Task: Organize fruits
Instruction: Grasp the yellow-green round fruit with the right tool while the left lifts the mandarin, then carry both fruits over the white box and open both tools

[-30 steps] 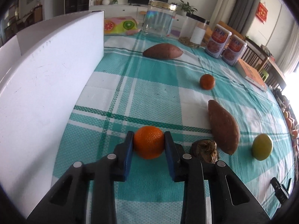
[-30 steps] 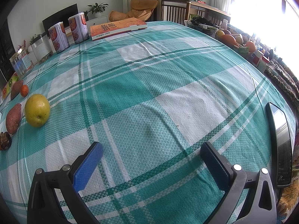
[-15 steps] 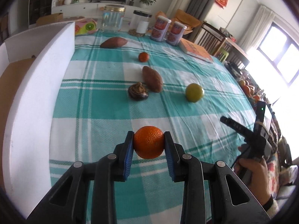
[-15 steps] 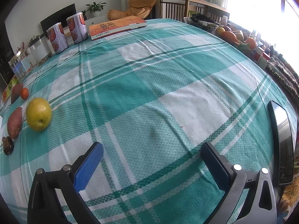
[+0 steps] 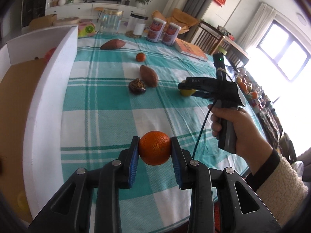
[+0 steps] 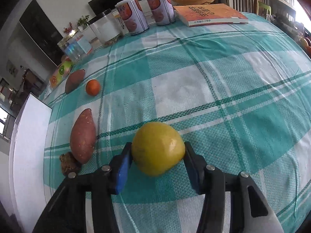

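My left gripper is shut on a large orange and holds it above the checked tablecloth, right of the white box wall. My right gripper is closed around a yellow-green apple, both pads touching its sides; the apple rests on the cloth. In the left wrist view the right gripper covers most of the apple. On the cloth lie a small orange, two sweet potatoes and a dark brown lump.
The white box with a cardboard floor runs along the table's left side and holds a red fruit. At the far end stand glass jars, two cans and an orange book.
The left gripper has lifted the orange and drawn back toward the near edge. The right gripper moved left across the table and closed from wide open onto the apple.
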